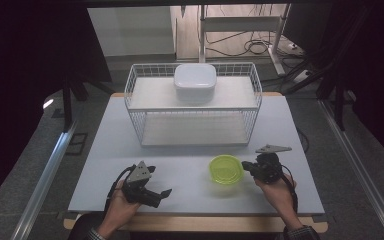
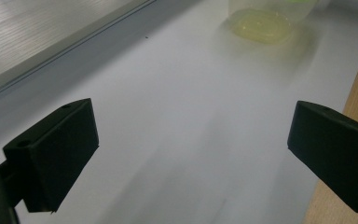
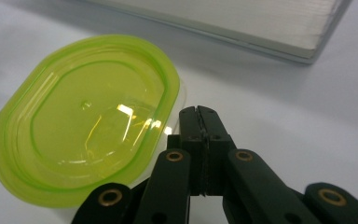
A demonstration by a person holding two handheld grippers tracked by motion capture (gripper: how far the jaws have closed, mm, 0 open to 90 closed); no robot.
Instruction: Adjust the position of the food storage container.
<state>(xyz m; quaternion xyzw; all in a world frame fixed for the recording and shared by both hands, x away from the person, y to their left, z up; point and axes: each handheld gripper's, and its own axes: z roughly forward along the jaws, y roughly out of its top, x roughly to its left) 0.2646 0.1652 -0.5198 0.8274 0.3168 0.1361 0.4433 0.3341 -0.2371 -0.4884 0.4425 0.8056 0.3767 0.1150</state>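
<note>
Closed black jaws sit nearest the lens in the right gripper view, pressed flat together with nothing between them, right beside the rim of the green container [image 3: 86, 119]. That container, a clear tub with a lime-green lid, stands on the desk [image 1: 190, 170] toward its near edge, right of the middle, lid on and level. The right gripper [image 1: 246, 165] has its tips at the tub's right side, just beside it or barely touching; I can't tell which. With the tongs shut like that, my read is a nudge or a push with the closed tip, not a grasp.

Over on the near left, the left gripper [image 1: 164, 194] rests low near the desk's front edge, jaws spread wide and holding nothing, pointing across toward the tub, well apart from it. It looks parked, ready to catch or steady.

Behind, along the far edge, a white wire rack [image 1: 193, 105] stands with a white lidded box [image 1: 195, 81] on its top shelf.
</note>
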